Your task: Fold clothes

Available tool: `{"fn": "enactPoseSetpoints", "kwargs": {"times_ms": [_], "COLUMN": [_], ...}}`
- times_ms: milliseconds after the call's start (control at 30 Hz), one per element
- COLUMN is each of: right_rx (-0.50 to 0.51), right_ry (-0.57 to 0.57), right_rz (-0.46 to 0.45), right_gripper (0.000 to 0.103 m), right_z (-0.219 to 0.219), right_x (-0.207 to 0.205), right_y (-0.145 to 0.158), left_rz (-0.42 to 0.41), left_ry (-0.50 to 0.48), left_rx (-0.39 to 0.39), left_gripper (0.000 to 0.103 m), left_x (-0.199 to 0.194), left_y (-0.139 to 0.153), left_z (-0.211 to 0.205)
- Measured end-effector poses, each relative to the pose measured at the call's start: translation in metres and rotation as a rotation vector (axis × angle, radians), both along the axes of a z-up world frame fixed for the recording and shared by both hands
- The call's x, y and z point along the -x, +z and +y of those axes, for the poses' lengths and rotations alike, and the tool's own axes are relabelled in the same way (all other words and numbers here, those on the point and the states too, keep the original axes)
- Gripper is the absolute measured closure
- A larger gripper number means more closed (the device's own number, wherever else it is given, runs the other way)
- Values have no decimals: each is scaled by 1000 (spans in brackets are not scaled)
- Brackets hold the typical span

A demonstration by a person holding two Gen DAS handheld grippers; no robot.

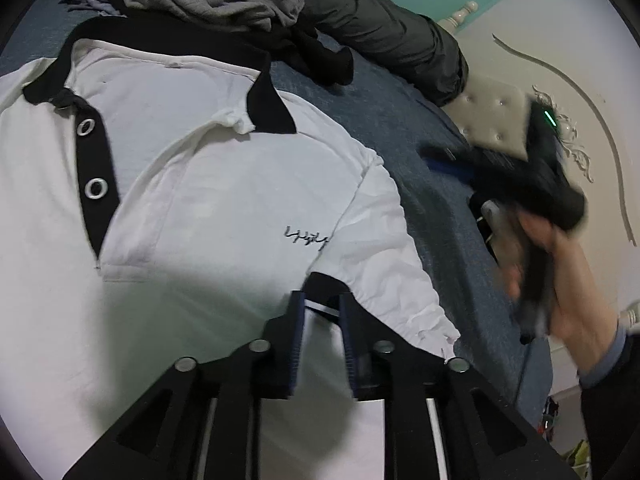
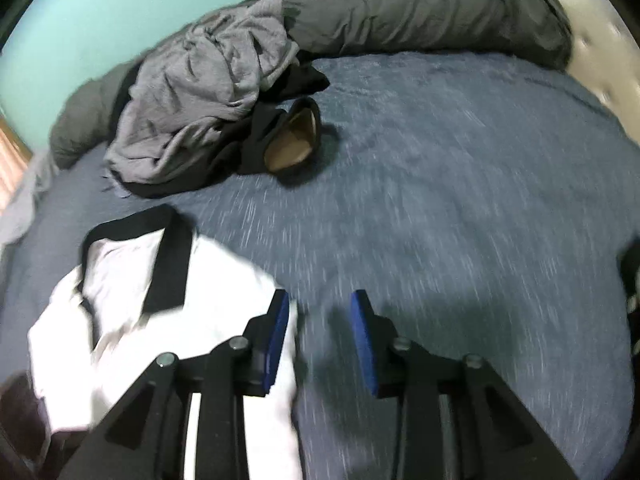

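A: Shirt (image 1: pixel 224 184) first: a white polo with a black collar (image 1: pixel 272 100) and a black placket with two metal eyelets. It lies front up on the blue bedspread (image 2: pixel 460 200), filling most of the left wrist view.

B: And behind it?

A: A long dark grey bolster (image 2: pixel 420 12) against the teal wall, then a crumpled grey garment (image 2: pixel 192 112) piled over something black, well apart from the shirt.

B: The sleeve?

A: One sleeve (image 1: pixel 400 272) lies on the shirt beside its edge, black cuff toward the left gripper (image 1: pixel 322 304).

B: Is that gripper holding it?

A: No. Its jaws stand narrowly apart, with cuff fabric in the gap; the pads do not press.

B: The right gripper (image 2: pixel 320 312)?

A: Blurred, narrowly apart, nothing between the jaws. One finger overlaps the shirt's edge; the other is over bare bedspread. A hand (image 1: pixel 560 280) grips its handle.
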State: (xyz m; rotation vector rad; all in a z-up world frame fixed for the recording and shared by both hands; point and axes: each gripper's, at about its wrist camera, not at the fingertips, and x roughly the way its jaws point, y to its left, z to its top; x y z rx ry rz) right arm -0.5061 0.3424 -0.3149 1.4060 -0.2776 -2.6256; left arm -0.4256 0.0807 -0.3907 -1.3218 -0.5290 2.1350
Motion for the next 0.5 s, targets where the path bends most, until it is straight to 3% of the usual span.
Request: {"fn": "enactPoseSetpoints", "kwargs": {"times_ms": [267, 400, 500], "right_rx": [248, 368, 463], "right_ry": [-48, -99, -129], "right_rz": [-72, -65, -68], "right_gripper": [70, 70, 61], "right_z": [40, 48, 49], "right_x": [-121, -147, -152], "right_y": [-32, -49, -58], "left_rz": [-34, -45, -69], "left_ry": [29, 77, 94], "left_rx": [1, 3, -8], "left_gripper": [74, 74, 73], "left_x": [8, 6, 8], "left_y": [-2, -1, -4], "left_z": [3, -8, -11]}}
